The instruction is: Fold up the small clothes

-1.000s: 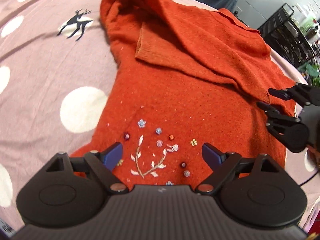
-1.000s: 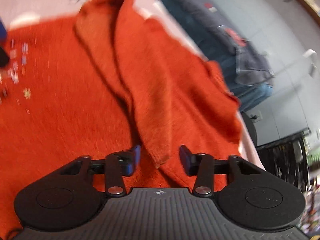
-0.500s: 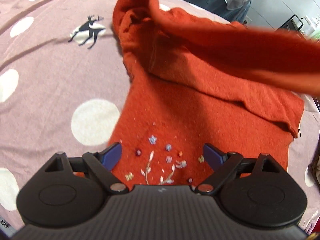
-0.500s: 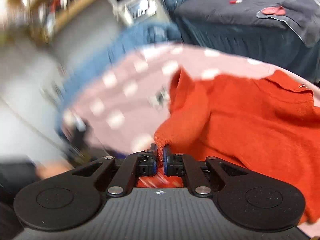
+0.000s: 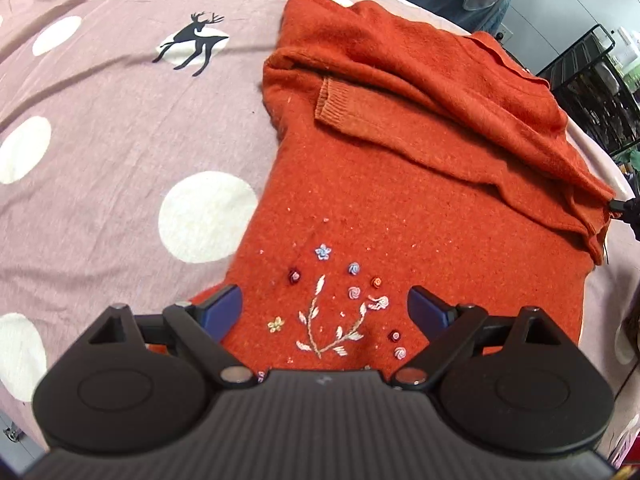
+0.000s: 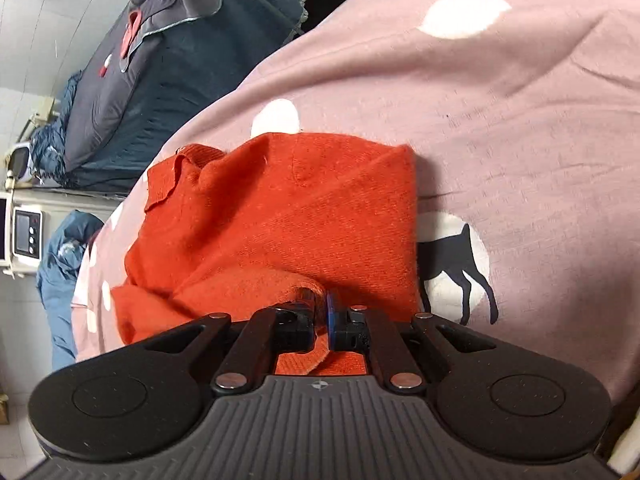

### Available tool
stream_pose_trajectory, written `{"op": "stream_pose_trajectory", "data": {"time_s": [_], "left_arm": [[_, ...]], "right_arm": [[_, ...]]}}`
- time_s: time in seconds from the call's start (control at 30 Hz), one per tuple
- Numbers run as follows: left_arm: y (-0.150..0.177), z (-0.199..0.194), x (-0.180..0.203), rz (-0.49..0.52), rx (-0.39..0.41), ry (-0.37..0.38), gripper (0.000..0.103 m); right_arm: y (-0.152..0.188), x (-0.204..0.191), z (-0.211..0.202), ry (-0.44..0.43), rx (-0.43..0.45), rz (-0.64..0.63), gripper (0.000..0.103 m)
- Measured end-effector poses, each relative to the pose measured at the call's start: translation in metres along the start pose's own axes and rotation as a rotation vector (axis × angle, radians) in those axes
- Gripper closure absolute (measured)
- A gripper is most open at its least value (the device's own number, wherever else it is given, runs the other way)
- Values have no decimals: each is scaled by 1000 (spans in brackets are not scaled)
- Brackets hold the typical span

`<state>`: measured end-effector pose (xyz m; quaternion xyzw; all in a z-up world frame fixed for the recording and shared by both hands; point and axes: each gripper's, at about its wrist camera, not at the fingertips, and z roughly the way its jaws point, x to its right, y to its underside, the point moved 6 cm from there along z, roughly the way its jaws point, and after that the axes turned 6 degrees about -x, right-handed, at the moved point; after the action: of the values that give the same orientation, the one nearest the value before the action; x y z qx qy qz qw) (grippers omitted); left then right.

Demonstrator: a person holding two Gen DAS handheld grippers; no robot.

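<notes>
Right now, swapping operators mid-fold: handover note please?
Right tongs: shut on a fold of the orange sweater at its right edge.
Left tongs: open, holding nothing, above the embroidered flowers near the hem.
Sweater lies on the pink polka-dot sheet. One sleeve is folded across the chest, its ribbed cuff lying on top.
Done: sleeve tucked in, right side gripped.
Left: probably carry the gripped side across the body, then fold hem towards collar and smooth the bunched upper part.
</notes>
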<state>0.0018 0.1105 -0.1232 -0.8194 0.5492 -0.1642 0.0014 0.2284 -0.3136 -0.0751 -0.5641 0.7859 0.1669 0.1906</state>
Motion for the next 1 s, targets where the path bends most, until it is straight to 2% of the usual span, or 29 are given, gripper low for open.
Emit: {"op": "stream_pose_trajectory", "data": {"time_s": [0.1, 0.13, 0.17, 0.23, 0.27, 0.3, 0.33, 0.4, 0.47, 0.53, 0.57, 0.63, 0.7, 0.73, 0.8, 0.9, 1.0], "left_arm": [[-7, -1, 1, 3, 12, -12, 13], [-9, -3, 2, 8, 14, -8, 13], [-11, -4, 3, 12, 16, -5, 12], [-15, -5, 5, 23, 25, -5, 11], [-15, -6, 6, 25, 27, -6, 10], [-15, -5, 7, 24, 25, -4, 10], [-14, -3, 7, 20, 21, 0, 10], [-12, 2, 7, 12, 6, 5, 10], [-9, 6, 7, 12, -12, 4, 10], [-7, 10, 8, 16, -19, 5, 10], [-7, 10, 8, 17, -21, 5, 10], [-7, 11, 10, 19, -23, 9, 10], [-8, 10, 12, 24, -25, 18, 10], [-8, 9, 13, 31, -26, 21, 10], [-8, 5, 14, 45, -19, 13, 10], [-7, 1, 9, 51, -3, -11, 9], [-5, 0, 4, 50, 17, -45, 9]], "right_arm": [[-6, -8, -4, 55, 71, -74, 94], [-11, -8, -7, 18, 87, -68, 94], [-23, -5, -8, -61, 86, -30, 94], [-26, -14, -12, -233, 13, 49, 94], [-23, -19, -12, -266, -59, 66, 94], [-16, -25, -13, -254, -134, 64, 94], [-10, -35, -17, -234, -165, 21, 94], [7, -60, -29, -279, -219, -108, 93], [26, -83, -43, -434, -298, -147, 93], [29, -95, -62, -597, -289, -135, 93], [23, -92, -66, -579, -257, -124, 94], [3, -64, -58, -310, -168, -123, 94], [-18, -19, -36, -36, -124, -28, 93], [-24, -2, -26, 27, -115, 2, 93], [-29, 20, -10, 74, -114, 27, 93], [-37, 34, -5, 170, -26, 16, 92], [-39, 30, -13, 239, 93, -46, 77]]}}
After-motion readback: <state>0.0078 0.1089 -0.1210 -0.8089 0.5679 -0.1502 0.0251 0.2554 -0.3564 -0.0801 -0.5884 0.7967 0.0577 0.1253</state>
